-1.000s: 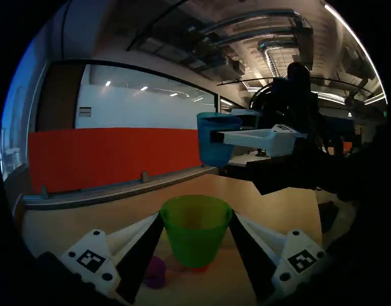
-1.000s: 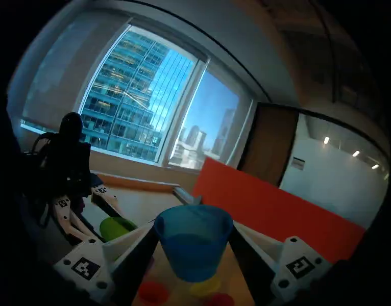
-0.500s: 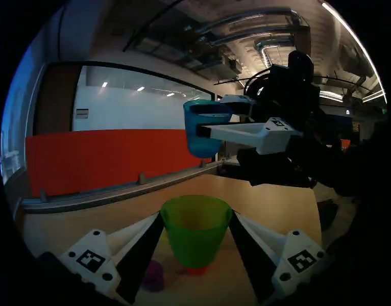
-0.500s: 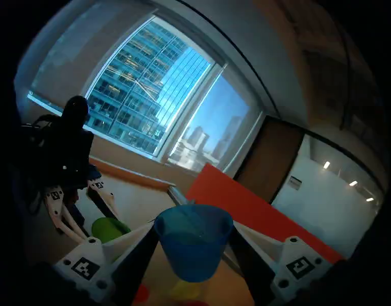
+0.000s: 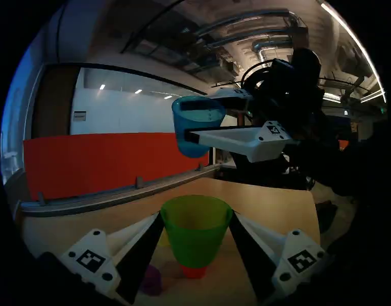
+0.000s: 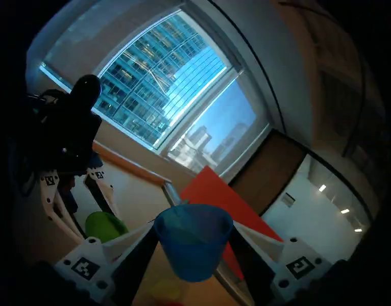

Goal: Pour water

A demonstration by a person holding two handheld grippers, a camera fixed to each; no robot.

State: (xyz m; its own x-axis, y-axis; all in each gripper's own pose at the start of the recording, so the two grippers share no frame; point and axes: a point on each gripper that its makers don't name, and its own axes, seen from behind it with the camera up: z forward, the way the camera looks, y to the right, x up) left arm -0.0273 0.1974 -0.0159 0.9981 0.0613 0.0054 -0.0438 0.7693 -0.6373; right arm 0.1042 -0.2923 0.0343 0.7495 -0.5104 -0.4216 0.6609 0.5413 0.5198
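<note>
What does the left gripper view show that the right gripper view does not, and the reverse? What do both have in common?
Left gripper view: ceiling pipes, and low down near the green cup a purple cup and an orange cup.
Right gripper view: a large window with towers outside, and a dim yellow object below the blue cup.
Shared: the green cup gripped by the left claw, the blue cup gripped by the right claw, and the red partition.
</note>
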